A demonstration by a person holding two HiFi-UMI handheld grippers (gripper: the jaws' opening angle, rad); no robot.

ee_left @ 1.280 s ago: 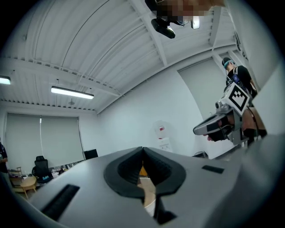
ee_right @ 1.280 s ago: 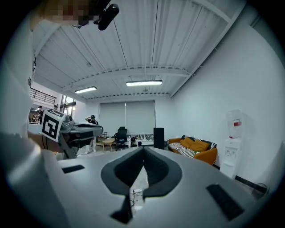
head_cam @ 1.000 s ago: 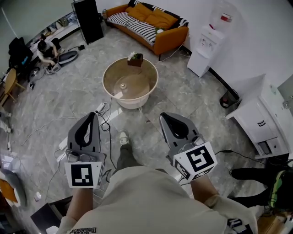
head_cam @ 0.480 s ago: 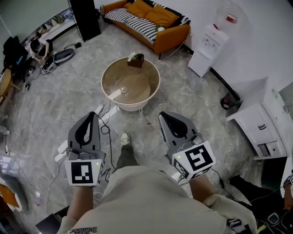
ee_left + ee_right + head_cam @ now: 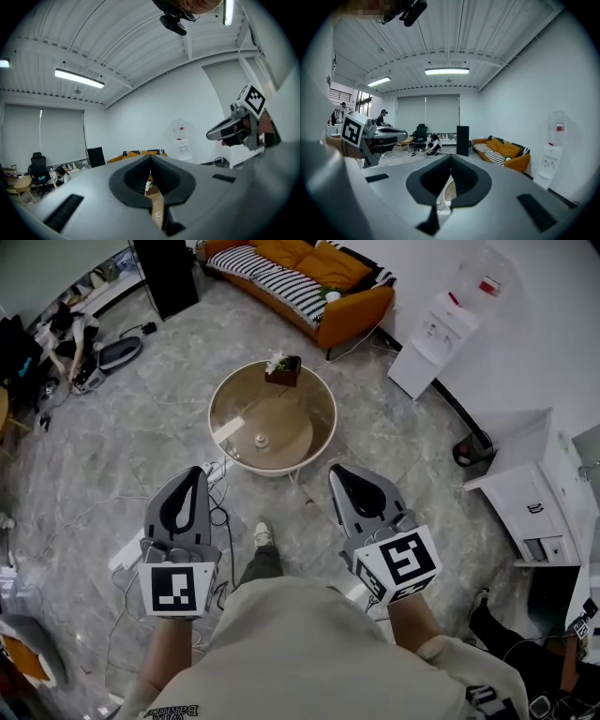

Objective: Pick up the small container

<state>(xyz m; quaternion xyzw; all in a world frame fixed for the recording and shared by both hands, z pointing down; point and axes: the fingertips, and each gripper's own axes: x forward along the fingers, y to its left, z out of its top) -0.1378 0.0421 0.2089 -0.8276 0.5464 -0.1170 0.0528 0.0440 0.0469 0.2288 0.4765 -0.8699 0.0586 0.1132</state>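
Note:
The small container [image 5: 262, 439] is a little pale pot standing on a round wooden disc in the middle of a round glass-topped table [image 5: 316, 432], seen in the head view. Both grippers hang over the floor, short of the table. My left gripper [image 5: 194, 472] is shut with nothing in it, its tip pointing at the table's near left. My right gripper [image 5: 337, 471] is likewise shut and empty, near the table's right rim. In the left gripper view, a slit below the closed left gripper [image 5: 151, 159] shows the container [image 5: 156, 213] ahead. The right gripper [image 5: 451, 158] has its tips together.
A brown planter [image 5: 284, 369] sits at the table's far rim and a white card [image 5: 228, 430] on its left. Cables and a power strip [image 5: 208, 470] lie on the floor by the left gripper. An orange sofa [image 5: 323, 282], water dispenser [image 5: 439, 329] and white cabinet [image 5: 534, 488] stand beyond.
The view has advanced toward the round table, which now looks larger and closer to the gripper tips. Both grippers stayed shut and empty.

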